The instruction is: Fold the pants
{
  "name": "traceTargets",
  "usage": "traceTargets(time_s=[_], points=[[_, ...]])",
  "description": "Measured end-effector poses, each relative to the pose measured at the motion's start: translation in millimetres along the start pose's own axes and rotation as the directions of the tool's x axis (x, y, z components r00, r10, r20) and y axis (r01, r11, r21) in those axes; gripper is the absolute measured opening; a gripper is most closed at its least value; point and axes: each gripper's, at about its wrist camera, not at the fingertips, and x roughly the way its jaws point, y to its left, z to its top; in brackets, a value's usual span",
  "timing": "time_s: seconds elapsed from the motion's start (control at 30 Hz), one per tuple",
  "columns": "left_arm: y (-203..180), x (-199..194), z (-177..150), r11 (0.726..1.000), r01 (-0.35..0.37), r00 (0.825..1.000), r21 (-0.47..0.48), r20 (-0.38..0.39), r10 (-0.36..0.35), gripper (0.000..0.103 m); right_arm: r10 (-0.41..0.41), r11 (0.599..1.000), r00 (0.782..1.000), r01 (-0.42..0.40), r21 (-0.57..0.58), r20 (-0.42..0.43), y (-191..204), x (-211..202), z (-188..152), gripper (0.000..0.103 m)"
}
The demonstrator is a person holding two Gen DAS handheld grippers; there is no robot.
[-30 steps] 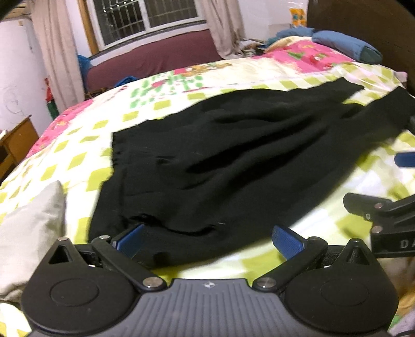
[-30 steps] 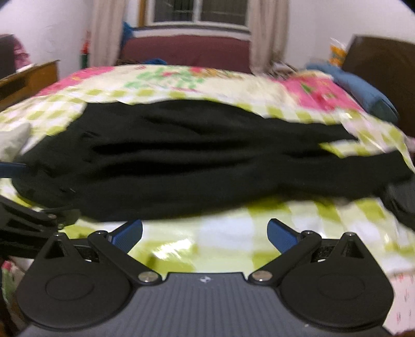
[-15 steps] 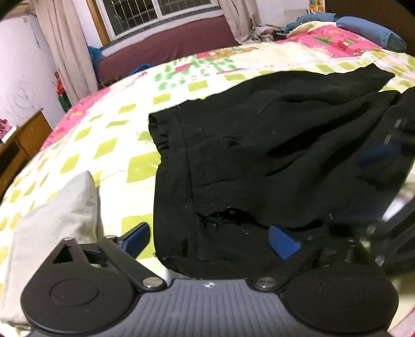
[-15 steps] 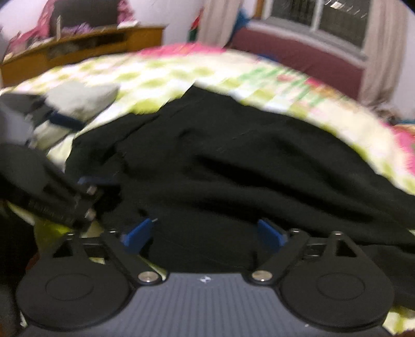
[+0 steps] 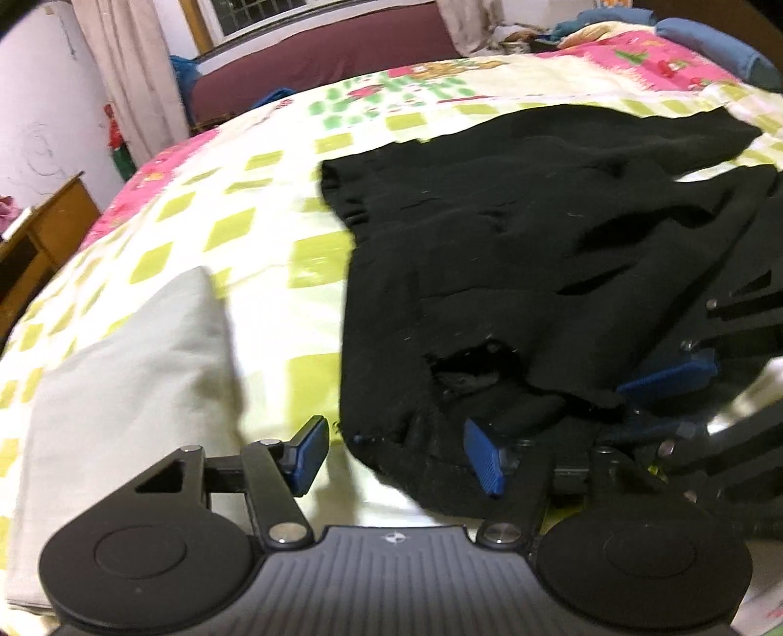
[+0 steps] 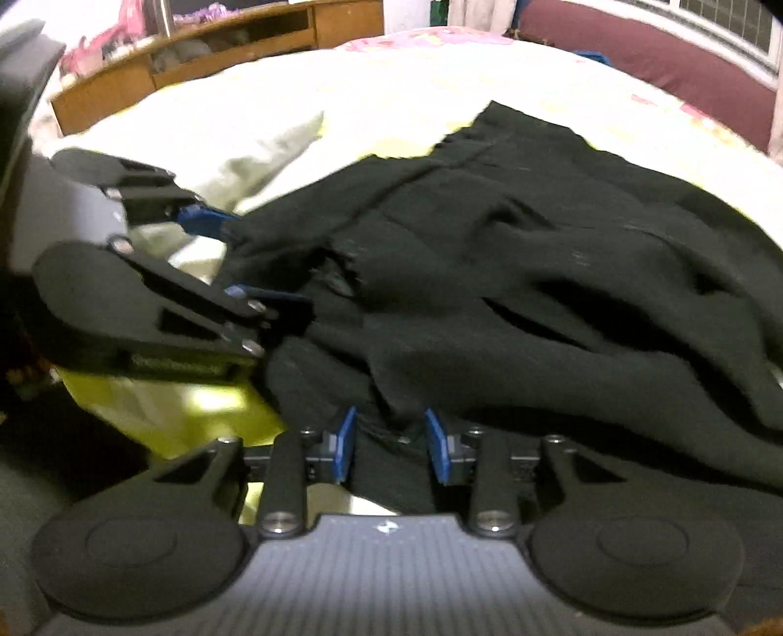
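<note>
Black pants (image 5: 514,235) lie spread on the bed, waistband end toward me; they also fill the right wrist view (image 6: 514,274). My left gripper (image 5: 396,455) is open, its jaws around the near waistband corner. My right gripper (image 6: 391,450) has its jaws narrowed around a bunch of the near waistband edge, with black cloth between the pads; the jaws are still apart. Each gripper shows in the other's view: the right gripper at the right edge of the left wrist view (image 5: 685,376), the left gripper at the left of the right wrist view (image 6: 235,259).
A folded pale grey garment (image 5: 122,362) lies left of the pants on the green-checked bedspread (image 5: 235,235). Blue pillows (image 5: 709,44) lie at the bed's far right. A wooden cabinet (image 5: 39,244) stands left of the bed, a maroon sofa (image 5: 318,68) behind.
Both grippers have moved left and down to the waistband end. The right gripper swung round from the pants' long side and its jaws have narrowed on the cloth. The left jaws have narrowed a little.
</note>
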Motion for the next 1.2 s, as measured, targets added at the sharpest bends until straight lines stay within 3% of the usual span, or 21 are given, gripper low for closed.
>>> traceTargets(time_s=[0.17,0.3,0.4,0.47,0.57,0.63,0.73,0.8,0.9,0.97,1.03,1.13,1.17,1.2], points=[[13,2,3,0.997,-0.082,0.996,0.001,-0.025,0.082,0.076,0.048,0.999,0.998,-0.049,0.007,0.036,24,12,10,0.035],[7,-12,7,0.994,-0.104,0.995,-0.007,-0.002,0.104,0.076,0.087,0.989,0.993,-0.095,0.115,0.074,-1,-16,0,0.035],[-8,-26,14,0.993,-0.114,0.993,0.019,0.042,0.113,0.075,-0.015,0.974,0.994,-0.009,0.228,0.105,-44,-53,-24,0.039],[-17,-36,18,0.996,-0.087,0.994,0.035,0.066,0.084,0.075,-0.133,0.936,0.986,0.092,0.339,0.1,-88,-82,-53,0.042],[-47,-41,32,0.997,-0.012,0.995,0.079,0.095,0.004,0.075,-0.319,0.818,0.947,0.258,0.513,0.032,-161,-122,-105,0.044],[-79,-39,43,0.99,0.058,0.992,0.125,0.107,-0.072,0.076,-0.43,0.696,0.902,0.358,0.622,-0.039,-207,-150,-142,0.044],[-127,-28,57,0.97,0.155,0.981,0.185,0.089,-0.174,0.076,-0.536,0.508,0.838,0.421,0.752,-0.107,-264,-194,-189,0.049],[-158,-19,66,0.952,0.211,0.97,0.222,0.07,-0.231,0.076,-0.577,0.401,0.807,0.416,0.816,-0.128,-294,-218,-214,0.062],[-203,-9,78,0.922,0.275,0.954,0.273,0.045,-0.298,0.076,-0.591,0.274,0.798,0.339,0.9,-0.121,-332,-237,-242,0.063],[-224,-1,86,0.905,0.307,0.943,0.296,0.033,-0.33,0.076,-0.585,0.207,0.805,0.265,0.942,-0.098,-355,-239,-254,0.063],[-240,8,94,0.892,0.326,0.936,0.314,0.026,-0.351,0.076,-0.589,0.16,0.805,0.199,0.967,-0.069,-372,-237,-254,0.063],[-254,15,103,0.888,0.324,0.935,0.327,0.029,-0.352,0.076,-0.608,0.124,0.794,0.134,0.983,-0.031,-393,-234,-257,0.062],[-254,18,104,0.888,0.325,0.935,0.324,0.028,-0.352,0.076,-0.606,0.112,0.795,0.122,0.986,-0.03,-400,-233,-257,0.047],[-254,21,107,0.889,0.326,0.936,0.32,0.025,-0.352,0.076,-0.602,0.104,0.798,0.121,0.987,-0.035,-399,-231,-257,0.017]])
